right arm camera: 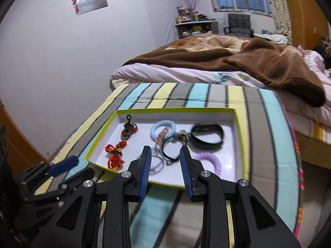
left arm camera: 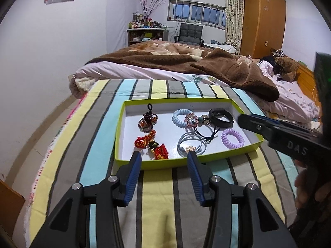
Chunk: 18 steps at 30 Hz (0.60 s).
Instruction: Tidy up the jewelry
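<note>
Two grippers, both with fingers apart, holding nothing. Jewelry lies in green tray (left arm camera: 122,124) on striped bed cover. Left gripper (left arm camera: 164,159) view shows teddy bear (left arm camera: 286,67); right gripper (right arm camera: 165,154) view misses it, shows purple coil band (right arm camera: 209,160) half hidden.

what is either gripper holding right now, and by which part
Nothing. The left gripper and right gripper both stand open and empty above the tray.
</note>
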Tool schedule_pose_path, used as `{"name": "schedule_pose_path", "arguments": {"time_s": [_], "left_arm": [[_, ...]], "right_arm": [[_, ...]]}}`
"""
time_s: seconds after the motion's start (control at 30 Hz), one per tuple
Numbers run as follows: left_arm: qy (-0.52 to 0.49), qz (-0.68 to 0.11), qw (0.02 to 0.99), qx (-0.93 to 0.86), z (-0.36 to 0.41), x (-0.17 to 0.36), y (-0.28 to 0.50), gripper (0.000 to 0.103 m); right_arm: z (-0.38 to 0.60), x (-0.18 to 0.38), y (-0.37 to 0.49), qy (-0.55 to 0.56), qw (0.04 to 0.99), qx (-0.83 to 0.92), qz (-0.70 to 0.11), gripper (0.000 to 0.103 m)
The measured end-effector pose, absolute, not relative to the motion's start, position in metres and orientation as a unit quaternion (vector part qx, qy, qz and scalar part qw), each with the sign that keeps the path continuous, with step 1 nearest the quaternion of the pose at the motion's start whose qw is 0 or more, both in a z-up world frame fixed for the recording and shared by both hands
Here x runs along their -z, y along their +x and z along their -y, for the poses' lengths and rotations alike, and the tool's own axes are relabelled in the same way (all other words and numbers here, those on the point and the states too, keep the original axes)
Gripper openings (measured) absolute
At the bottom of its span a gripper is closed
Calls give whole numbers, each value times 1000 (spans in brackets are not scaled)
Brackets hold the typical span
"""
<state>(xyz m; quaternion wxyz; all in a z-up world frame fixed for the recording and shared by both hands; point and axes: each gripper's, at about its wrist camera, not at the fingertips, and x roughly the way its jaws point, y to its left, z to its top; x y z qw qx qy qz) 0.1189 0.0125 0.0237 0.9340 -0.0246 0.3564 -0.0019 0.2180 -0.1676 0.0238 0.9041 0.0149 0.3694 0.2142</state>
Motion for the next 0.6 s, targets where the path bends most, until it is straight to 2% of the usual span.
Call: {"name": "schedule_pose_path", "arguments": {"time_s": [0.6], "left_arm": [[-42, -354, 934, -23, -10, -22, 99, 48]], "right_arm": [[175, -25, 167, 2, 921, -164, -354, 30]]}}
